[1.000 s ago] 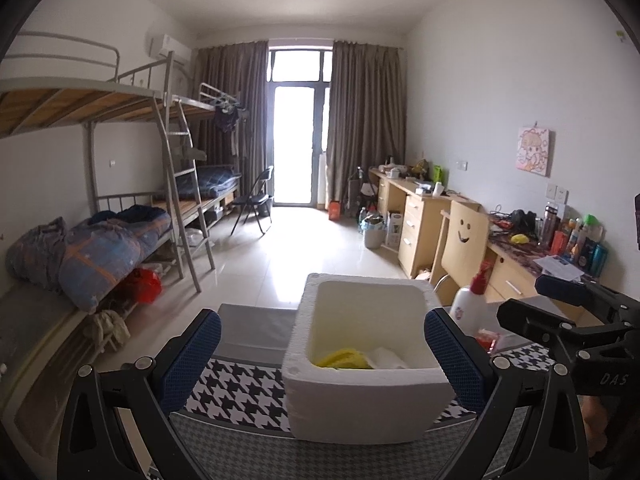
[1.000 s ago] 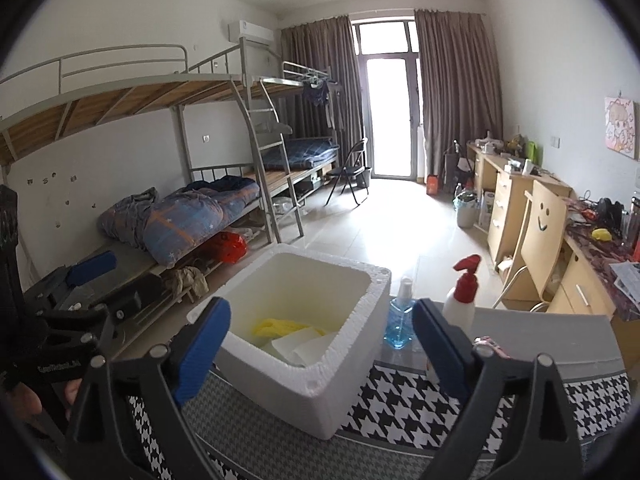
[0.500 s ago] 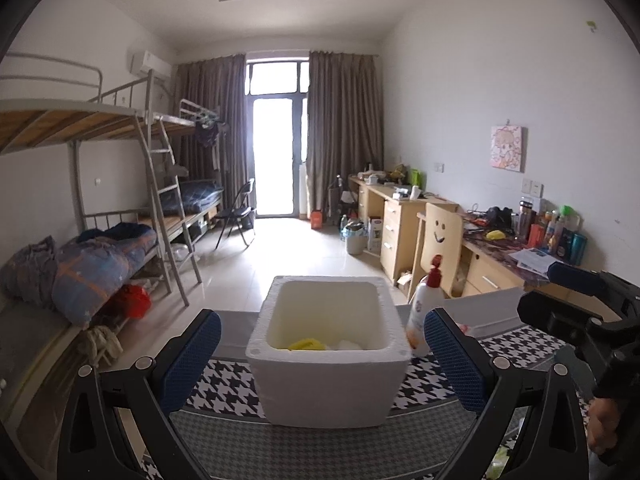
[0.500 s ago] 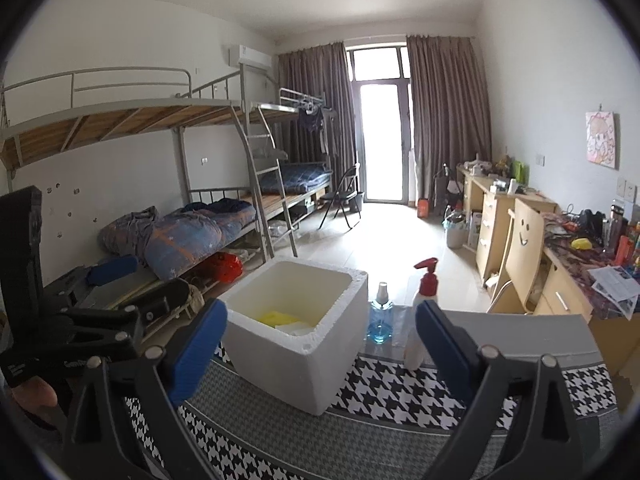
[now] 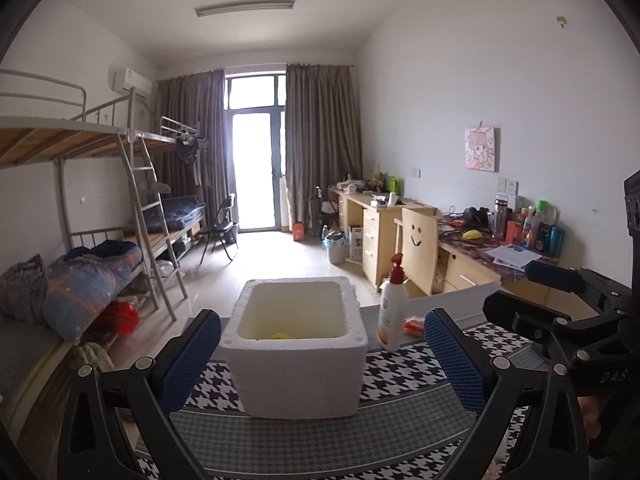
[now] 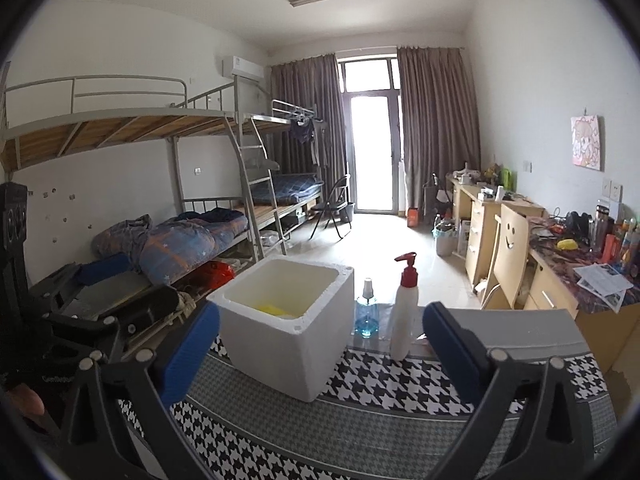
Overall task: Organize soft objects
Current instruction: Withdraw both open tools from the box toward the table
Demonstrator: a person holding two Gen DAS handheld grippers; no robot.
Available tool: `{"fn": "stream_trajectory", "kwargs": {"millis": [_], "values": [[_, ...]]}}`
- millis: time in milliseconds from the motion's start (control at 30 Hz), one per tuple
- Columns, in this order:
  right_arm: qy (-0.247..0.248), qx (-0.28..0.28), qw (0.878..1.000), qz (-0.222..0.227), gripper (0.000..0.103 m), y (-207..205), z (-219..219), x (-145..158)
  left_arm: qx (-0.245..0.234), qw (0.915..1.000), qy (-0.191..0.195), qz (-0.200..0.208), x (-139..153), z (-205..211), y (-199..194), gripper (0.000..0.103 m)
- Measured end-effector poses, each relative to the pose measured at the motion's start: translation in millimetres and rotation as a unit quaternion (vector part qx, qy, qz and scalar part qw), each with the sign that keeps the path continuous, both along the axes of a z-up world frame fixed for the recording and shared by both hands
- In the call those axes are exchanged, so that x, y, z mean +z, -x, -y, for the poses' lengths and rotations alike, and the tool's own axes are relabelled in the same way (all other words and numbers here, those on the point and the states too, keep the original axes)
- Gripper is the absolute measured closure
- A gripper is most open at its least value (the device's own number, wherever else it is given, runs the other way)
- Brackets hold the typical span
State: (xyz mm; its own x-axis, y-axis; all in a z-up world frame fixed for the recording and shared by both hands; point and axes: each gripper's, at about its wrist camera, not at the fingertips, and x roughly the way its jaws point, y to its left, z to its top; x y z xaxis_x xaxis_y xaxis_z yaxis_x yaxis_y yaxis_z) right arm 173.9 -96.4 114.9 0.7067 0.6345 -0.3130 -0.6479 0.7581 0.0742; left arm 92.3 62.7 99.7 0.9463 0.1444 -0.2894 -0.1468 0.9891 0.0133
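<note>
A white foam box (image 5: 296, 364) stands on the houndstooth-covered table (image 5: 400, 384). A yellow soft thing (image 5: 280, 335) lies inside it, mostly hidden by the rim; it also shows in the right wrist view (image 6: 272, 309), inside the box (image 6: 288, 344). My left gripper (image 5: 320, 364) is open and empty, level with the box and short of it. My right gripper (image 6: 320, 344) is open and empty, back from the box. Each gripper shows at the edge of the other's view.
A white pump bottle with a red top (image 6: 404, 312) and a blue spray bottle (image 6: 366, 316) stand right of the box. A small orange item (image 5: 414, 326) lies behind the pump bottle. Bunk beds (image 6: 160, 184) stand left, desks and a chair (image 6: 508, 256) right.
Both grippers have pulled back and up from the box, which now looks smaller and farther. Both stay open and empty. The box contents are now mostly hidden by its rim.
</note>
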Motion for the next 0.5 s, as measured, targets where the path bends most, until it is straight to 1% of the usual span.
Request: {"fn": "stream_trajectory", "kwargs": {"millis": [100,267,500], "values": [[-0.006,-0.005,1.000,-0.004,0.001,1.7,7.0,-0.8,-0.004,1.0000,0.000,-0.001,-1.1,3.3,1.6,0.001],[-0.010,-0.013,1.000,0.009,0.001,8.9,16.5,0.2,-0.013,0.9999,0.002,-0.003,-3.6,9.1,4.0,0.001],[-0.018,-0.027,0.999,0.007,0.001,14.3,28.5,-2.6,-0.025,0.9997,0.004,-0.003,-8.3,16.3,7.9,0.001]]}}
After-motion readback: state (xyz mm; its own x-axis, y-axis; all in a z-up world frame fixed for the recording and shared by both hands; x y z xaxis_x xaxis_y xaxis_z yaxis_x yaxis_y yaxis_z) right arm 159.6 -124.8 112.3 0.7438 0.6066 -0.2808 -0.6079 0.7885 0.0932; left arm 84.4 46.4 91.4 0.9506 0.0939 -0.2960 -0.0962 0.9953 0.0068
